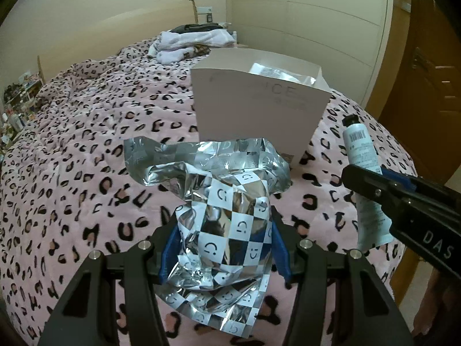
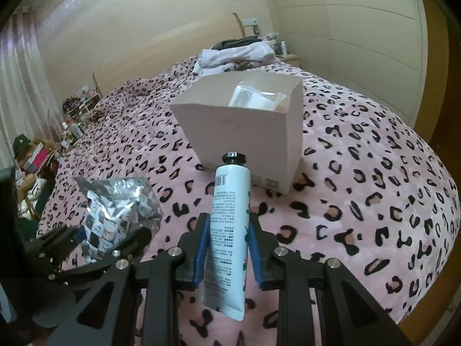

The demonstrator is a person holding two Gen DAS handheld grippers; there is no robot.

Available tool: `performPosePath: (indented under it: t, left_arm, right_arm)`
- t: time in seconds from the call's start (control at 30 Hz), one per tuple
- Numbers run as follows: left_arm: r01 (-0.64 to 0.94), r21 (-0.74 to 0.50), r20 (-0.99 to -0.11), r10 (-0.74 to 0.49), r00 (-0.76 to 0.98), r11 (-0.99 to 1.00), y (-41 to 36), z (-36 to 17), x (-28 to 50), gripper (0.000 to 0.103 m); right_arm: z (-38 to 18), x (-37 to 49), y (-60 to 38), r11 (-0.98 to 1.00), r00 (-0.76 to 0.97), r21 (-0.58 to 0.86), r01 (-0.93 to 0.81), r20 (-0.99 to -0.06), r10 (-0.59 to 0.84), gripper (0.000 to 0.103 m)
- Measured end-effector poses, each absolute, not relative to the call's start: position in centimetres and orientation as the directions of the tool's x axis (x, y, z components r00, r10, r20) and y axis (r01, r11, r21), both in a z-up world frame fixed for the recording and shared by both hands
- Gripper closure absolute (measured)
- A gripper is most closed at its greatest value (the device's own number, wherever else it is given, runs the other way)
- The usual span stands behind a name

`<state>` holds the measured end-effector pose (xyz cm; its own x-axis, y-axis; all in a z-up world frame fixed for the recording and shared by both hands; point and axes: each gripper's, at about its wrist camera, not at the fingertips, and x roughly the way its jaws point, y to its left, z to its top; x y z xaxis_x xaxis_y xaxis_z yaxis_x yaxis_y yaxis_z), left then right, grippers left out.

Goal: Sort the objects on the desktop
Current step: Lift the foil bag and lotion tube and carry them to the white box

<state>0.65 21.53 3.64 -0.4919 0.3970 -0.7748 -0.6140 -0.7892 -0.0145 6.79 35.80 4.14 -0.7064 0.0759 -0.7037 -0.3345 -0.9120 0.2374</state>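
My left gripper [image 1: 222, 239] has its blue fingers [image 1: 170, 248] pressed into the waist of a crumpled silver checkered foil bag [image 1: 227, 201], set only as narrow as the bulky bag allows, so the foil bunches between them while its top flares out above. I hold it low on its body, which I judge keeps the loose top free to go in first. My right gripper [image 2: 227, 236] has its fingers [image 2: 201, 245] nearly together on the flat lower half of a white cosmetic tube [image 2: 229, 225], black cap pointing away from me; the grip sits on the soft flattened part, where the tube is thin enough to pinch firmly. Both things hang above the pink leopard-print bed cover [image 2: 360, 201], not resting on it. Just beyond them, toward the far side of the bed, an open pale cardboard box [image 2: 245, 127] stands with a clear plastic packet [image 2: 253, 96] already inside, so I take it as the sorting container. Folded white clothes [image 2: 236, 53] lie at the bed's far edge.
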Motion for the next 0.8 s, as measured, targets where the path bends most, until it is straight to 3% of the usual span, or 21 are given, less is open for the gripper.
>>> performPosePath:
  t: [0.8]
  left_arm:
    - [-0.670, -0.033, -0.773, 0.443, -0.453, -0.742, 26.1, 2.9, -1.1, 0.048]
  right_arm:
    - [3.5, 5.6, 38.6, -0.908, -0.705, 0.210, -0.362, -0.699, 0.119, 0.077]
